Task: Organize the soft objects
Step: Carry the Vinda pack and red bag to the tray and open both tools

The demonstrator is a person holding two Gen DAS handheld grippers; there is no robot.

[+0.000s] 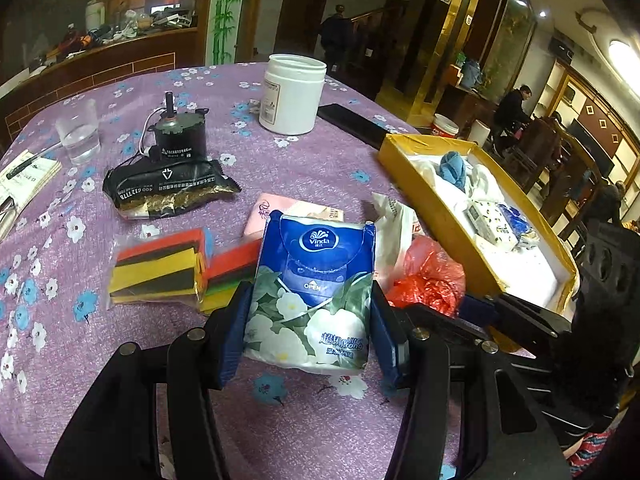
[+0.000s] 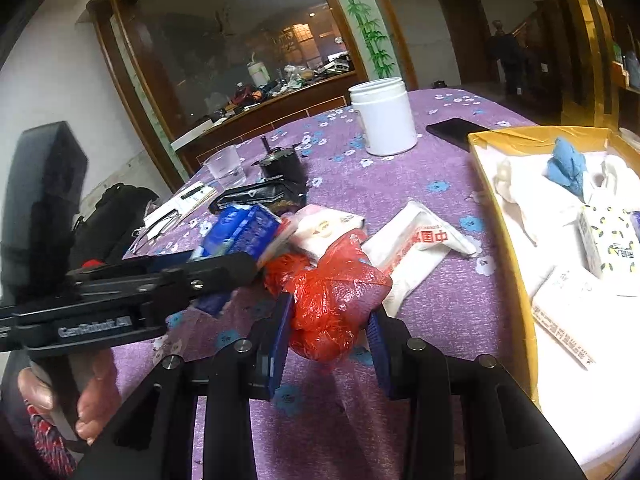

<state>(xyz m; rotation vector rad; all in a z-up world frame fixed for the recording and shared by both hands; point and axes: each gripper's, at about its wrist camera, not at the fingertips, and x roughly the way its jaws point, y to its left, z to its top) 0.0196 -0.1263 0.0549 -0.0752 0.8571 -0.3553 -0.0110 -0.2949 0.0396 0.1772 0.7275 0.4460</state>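
Tissues in my left gripper [image 1: 308, 312], red bag in my right gripper [image 2: 330, 334] — both claws are clamped, the left one's blue pads squeezing the sides of the blue tissue pack [image 1: 316, 280] so it bulges a little between them, the right one pinched on the crumpled red plastic bag [image 2: 332, 296]. Both loads sit low over the purple flowered tablecloth [image 1: 120, 344], and the yellow box [image 1: 436, 216] waits just off to my right with a blue cloth [image 1: 454, 168], white cloths and a small patterned tissue pack [image 1: 492, 224] already lying in it. My read: this is the carry, so I want to lift before I swing, because the box wall stands up and a dragged pack would catch its rim. The bag is slippery film, so I'd keep the squeeze steady and not ease off until it is over the bare white floor near my end of the box. The two claws are close together, so one goes in first. Left on the cloth are the sponge packs [image 1: 160, 272], a pink tissue pack [image 1: 280, 212] and a white plastic bag [image 2: 420, 248]; the motor [image 1: 180, 136], white jar [image 1: 294, 94] and plastic cup [image 1: 80, 132] are hard things I'd leave alone. Beyond the round table it's a dim wood-panelled hall with people at the far side.
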